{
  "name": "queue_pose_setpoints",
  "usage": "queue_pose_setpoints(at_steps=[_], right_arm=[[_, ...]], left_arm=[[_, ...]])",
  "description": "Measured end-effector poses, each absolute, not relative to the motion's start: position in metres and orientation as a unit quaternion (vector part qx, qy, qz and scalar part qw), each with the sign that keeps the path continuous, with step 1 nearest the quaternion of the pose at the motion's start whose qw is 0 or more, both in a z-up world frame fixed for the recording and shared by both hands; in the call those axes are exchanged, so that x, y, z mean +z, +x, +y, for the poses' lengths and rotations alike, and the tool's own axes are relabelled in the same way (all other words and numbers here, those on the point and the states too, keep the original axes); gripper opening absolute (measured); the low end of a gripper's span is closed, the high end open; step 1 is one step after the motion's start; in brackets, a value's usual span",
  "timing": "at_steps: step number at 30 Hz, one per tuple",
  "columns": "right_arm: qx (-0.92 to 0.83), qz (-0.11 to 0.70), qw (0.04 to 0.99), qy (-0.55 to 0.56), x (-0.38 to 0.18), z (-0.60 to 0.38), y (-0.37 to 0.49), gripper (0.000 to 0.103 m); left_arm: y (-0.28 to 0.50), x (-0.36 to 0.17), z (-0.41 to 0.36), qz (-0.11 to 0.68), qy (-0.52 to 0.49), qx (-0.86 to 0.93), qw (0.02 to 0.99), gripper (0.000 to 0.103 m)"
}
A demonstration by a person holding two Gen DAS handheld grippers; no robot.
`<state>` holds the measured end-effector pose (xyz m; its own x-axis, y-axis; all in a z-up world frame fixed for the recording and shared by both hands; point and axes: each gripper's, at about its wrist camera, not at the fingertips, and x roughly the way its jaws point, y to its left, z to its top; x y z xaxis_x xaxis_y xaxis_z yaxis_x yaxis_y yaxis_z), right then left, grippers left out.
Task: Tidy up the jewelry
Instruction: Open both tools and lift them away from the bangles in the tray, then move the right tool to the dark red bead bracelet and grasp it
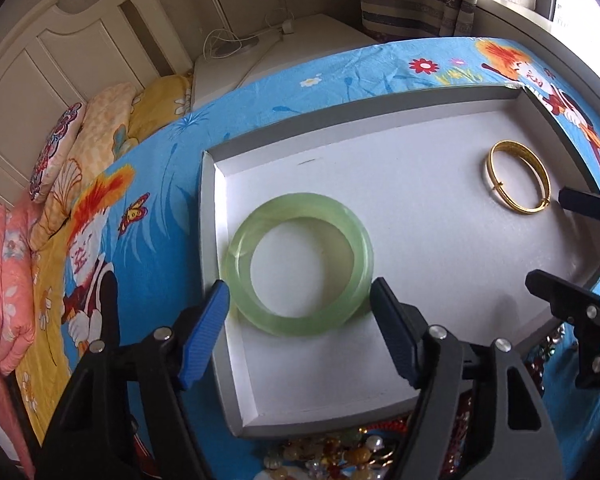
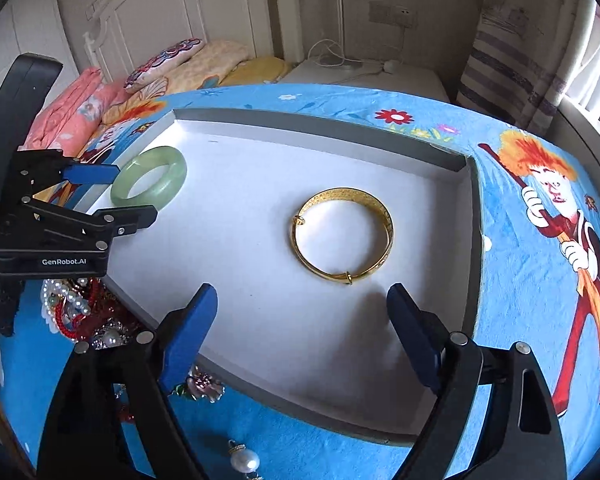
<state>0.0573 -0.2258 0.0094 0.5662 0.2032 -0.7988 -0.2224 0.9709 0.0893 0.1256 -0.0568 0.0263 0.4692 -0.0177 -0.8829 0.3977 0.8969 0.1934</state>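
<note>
1. The tray (image 2: 470, 248) lies on the bedspread (image 2: 520, 300).
2. In it, the thick bangle (image 2: 150, 178) lies left, the thin bangle (image 2: 342, 236) right, well apart.
3. A jewelry heap (image 2: 80, 312) lies before the tray.

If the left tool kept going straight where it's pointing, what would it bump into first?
Probably the green bangle, lying flat in the white tray just ahead of the left tool, whose open fingers sit on either side of it. Exact depth is hard to judge.

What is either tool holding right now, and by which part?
Nothing. The left tool stands open around the near side of the green bangle, pads apart from it. The right tool is open, short of the gold bangle.
</note>
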Motion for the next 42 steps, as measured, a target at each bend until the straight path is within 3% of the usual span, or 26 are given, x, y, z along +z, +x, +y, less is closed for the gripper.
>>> queue_pose_setpoints(at_steps=[12,22,26,28,30,31,32,36,38,42], right_arm=[[0.178,0.452,0.873,-0.042,0.01,-0.223,0.004,0.083],[0.153,0.436,0.886,-0.027,0.012,-0.232,-0.049,0.083],[0.143,0.367,0.919,-0.007,0.03,-0.242,-0.088,0.088],[0.174,0.345,0.922,-0.013,0.038,-0.237,-0.113,0.088],[0.205,0.337,0.918,-0.048,0.039,-0.223,-0.135,0.088],[0.223,0.34,0.912,-0.061,0.038,-0.216,-0.143,0.088],[0.242,0.345,0.904,-0.07,0.036,-0.208,-0.15,0.088],[0.292,0.363,0.879,-0.106,0.026,-0.172,-0.165,0.068],[0.304,0.37,0.87,-0.116,0.023,-0.158,-0.167,0.063],[0.327,0.387,0.854,-0.121,0.019,-0.137,-0.165,0.05]], left_arm=[[0.018,0.028,-0.036,0.45,0.131,-0.096,0.878,0.07],[-0.027,0.024,-0.052,0.414,0.126,-0.083,0.898,0.073],[-0.042,0.033,-0.04,0.417,0.082,-0.1,0.9,0.073],[-0.061,0.049,-0.02,0.381,0.024,-0.121,0.916,0.074],[-0.09,0.071,0.002,0.316,-0.025,-0.148,0.937,0.088],[-0.105,0.08,0.014,0.281,-0.046,-0.156,0.946,0.101],[-0.116,0.085,0.024,0.256,-0.061,-0.157,0.952,0.101],[-0.12,0.071,0.052,0.269,-0.061,-0.1,0.956,0.101],[-0.113,0.057,0.066,0.294,-0.074,-0.067,0.951,0.101],[-0.102,0.045,0.098,0.319,-0.167,-0.081,0.929,0.101]])
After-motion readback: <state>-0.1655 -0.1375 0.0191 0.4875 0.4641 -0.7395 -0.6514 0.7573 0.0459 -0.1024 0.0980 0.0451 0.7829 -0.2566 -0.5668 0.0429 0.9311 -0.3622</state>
